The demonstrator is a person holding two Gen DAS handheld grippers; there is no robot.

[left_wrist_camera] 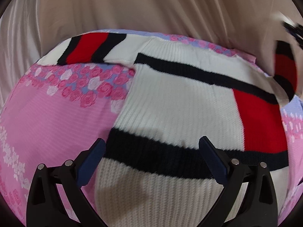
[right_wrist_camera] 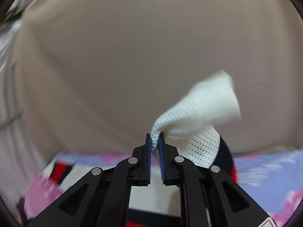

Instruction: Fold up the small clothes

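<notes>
The white knit sweater point(left_wrist_camera: 170, 102), banded black and red, lies spread on the pink rose-print sheet point(left_wrist_camera: 47, 117). The right tongs point(right_wrist_camera: 155, 141) pinch a raised fold of its knit; the left tongs point(left_wrist_camera: 151, 147) hover spread over its hem.

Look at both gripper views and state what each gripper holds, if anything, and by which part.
The right gripper pinches the white knit sweater by the end of its sleeve, lifted clear. The left gripper holds nothing; it is open above the sweater's body.
</notes>
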